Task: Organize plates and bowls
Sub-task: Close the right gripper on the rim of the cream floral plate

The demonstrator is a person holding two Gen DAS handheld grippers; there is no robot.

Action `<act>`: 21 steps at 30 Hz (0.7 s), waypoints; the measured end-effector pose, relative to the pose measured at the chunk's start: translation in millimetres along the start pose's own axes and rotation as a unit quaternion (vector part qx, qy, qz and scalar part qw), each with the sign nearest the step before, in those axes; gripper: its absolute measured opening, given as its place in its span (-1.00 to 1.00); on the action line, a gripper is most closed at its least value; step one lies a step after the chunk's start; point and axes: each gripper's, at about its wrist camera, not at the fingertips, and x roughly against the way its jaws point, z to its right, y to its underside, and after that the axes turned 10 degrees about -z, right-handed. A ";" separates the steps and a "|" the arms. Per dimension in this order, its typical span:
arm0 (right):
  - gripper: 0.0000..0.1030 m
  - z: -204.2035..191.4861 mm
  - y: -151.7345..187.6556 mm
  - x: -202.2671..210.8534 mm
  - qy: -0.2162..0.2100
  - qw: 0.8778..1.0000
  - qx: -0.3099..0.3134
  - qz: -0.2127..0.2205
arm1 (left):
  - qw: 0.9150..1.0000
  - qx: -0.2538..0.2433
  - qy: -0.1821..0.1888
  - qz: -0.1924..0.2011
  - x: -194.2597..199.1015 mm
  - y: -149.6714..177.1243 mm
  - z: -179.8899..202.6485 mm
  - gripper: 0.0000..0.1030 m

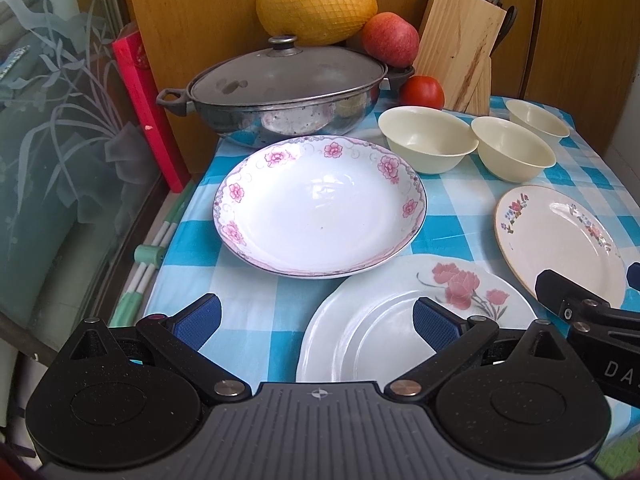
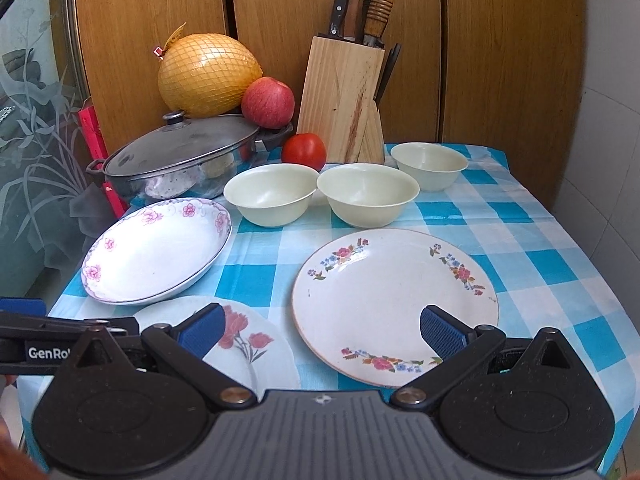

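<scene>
On a blue checked cloth lie a deep plate with pink flowers [image 1: 320, 208] [image 2: 156, 250], a white plate with a red flower [image 1: 380, 332] [image 2: 248, 344] and a cream plate with small flowers [image 1: 560, 240] [image 2: 392, 300]. Behind them stand three cream bowls [image 1: 428, 144] [image 1: 514, 154] [image 1: 536, 118] [image 2: 272, 196] [image 2: 366, 194] [image 2: 430, 166]. My left gripper [image 1: 316, 320] is open above the near edge of the red-flower plate. My right gripper [image 2: 322, 326] is open over the near left part of the cream plate. Neither holds anything.
A lidded steel pan [image 1: 280, 96] [image 2: 180, 160] sits at the back left, with a netted pomelo [image 1: 316, 0], an apple [image 1: 390, 38], a tomato [image 1: 422, 92] and a wooden knife block [image 1: 460, 48] [image 2: 340, 100] behind. A red book [image 1: 148, 108] leans at the left edge. Glass panel on the left.
</scene>
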 end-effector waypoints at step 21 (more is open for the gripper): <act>0.82 -3.7 28.8 3.4 -0.051 0.997 0.004 -0.050 | 0.999 -0.011 0.002 -0.040 -12.8 25.3 -10.4 0.99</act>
